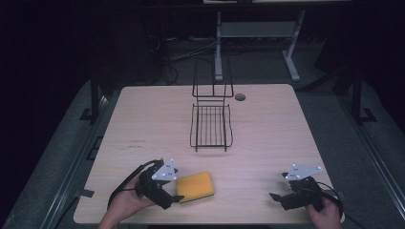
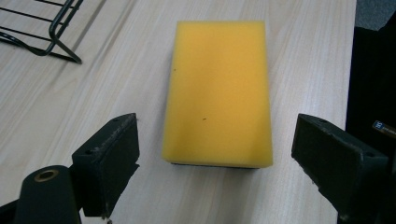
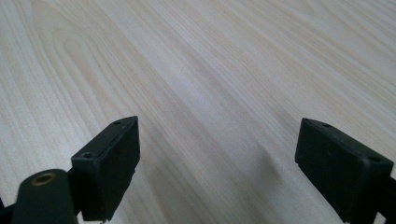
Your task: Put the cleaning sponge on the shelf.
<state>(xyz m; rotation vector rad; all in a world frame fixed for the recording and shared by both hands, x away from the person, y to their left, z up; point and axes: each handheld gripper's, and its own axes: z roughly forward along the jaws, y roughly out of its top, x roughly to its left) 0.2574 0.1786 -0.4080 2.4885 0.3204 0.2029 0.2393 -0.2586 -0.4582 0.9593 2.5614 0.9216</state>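
Desk (image 1: 267,119), near edge: yellow sponge (image 1: 195,186) lying flat, left gripper (image 1: 173,198) just beside it with jaws spread wide to straddle it, likely for a pickup; right gripper (image 1: 277,198) well apart, jaws spread over bare wood; wire rack (image 1: 210,125) beyond.

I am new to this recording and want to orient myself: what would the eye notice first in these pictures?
The yellow sponge stands out most, lying flat near the table's front edge, just ahead of the open left gripper. Behind it, at mid-table, stands a black wire rack. The right gripper, also open, hovers over bare wood at the front right.
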